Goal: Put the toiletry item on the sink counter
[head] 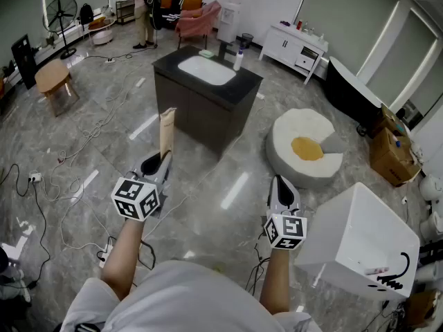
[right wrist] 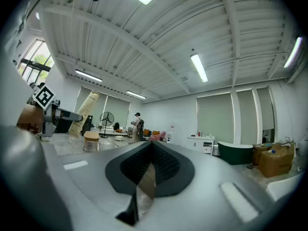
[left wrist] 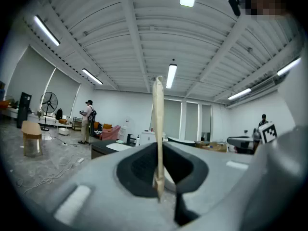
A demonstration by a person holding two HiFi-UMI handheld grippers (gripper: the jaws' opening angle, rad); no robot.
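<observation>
Tube (head: 167,128) pinched upright by left gripper (head: 159,161) | right gripper (head: 281,184) pressed together, empty | counter (head: 243,83) far off, placing not yet done

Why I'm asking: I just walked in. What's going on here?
A person is carrying two grippers. The left gripper is shut on a tan toiletry item, which stands upright. The right gripper is shut and empty. The sink counter stands some way ahead; the item is not there yet.
</observation>
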